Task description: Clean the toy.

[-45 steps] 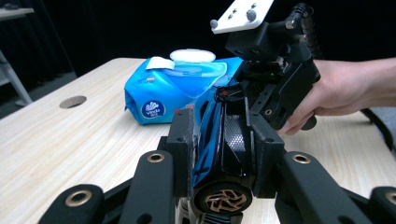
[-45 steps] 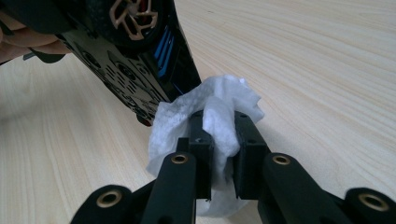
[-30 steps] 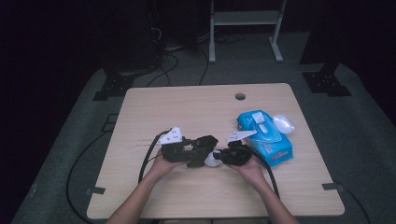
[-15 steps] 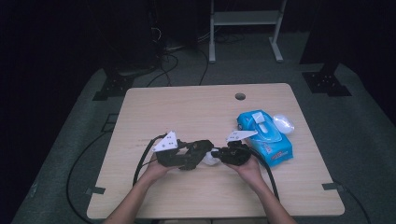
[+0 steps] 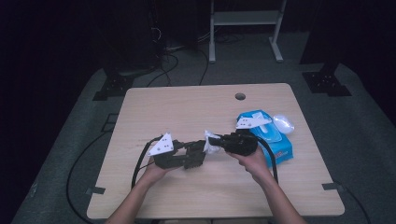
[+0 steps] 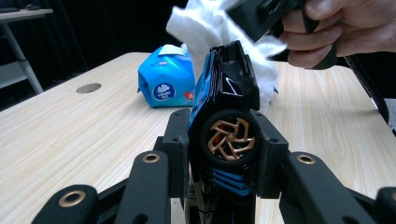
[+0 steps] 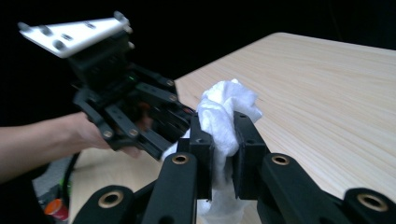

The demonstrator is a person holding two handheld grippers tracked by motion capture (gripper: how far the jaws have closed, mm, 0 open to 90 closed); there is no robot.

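Near the middle of the wooden table (image 5: pixel 187 112), a little toward the person's edge, the two grippers meet nose to nose. The left gripper (image 6: pixel 224 154) is clamped narrow on a toy car (image 6: pixel 224 116), black with blue trim and a bronze-spoked wheel, held on end so that one wheel faces the left gripper view. The right gripper (image 7: pixel 223 140) is pinched tight on a crumpled white wipe (image 7: pixel 224 112), which sits against the far end of the car, just to the right of it as seen from above.

The car looks like hard, glossy plastic: light and stiff, but slick where it is shiny, so I would expect it to twist in a loose hold. Gripping across the body at the wheels, as the pads do now, seems the safest place, since the tyres give some bite. The wipe is soft and limp and probably damp; it bunches rather than pushes, so it wants pinching near the part that does the rubbing, with only a short wad sticking out.

Counting up: one toy car, one wipe in hand, two grippers. To the right, well apart from the car, lies one blue pack of wipes (image 5: pixel 271 137), and touching its far right corner is one small pale rounded thing (image 5: pixel 283 123) that I cannot make out. One round hole (image 5: pixel 240 96) marks the far side of the table.
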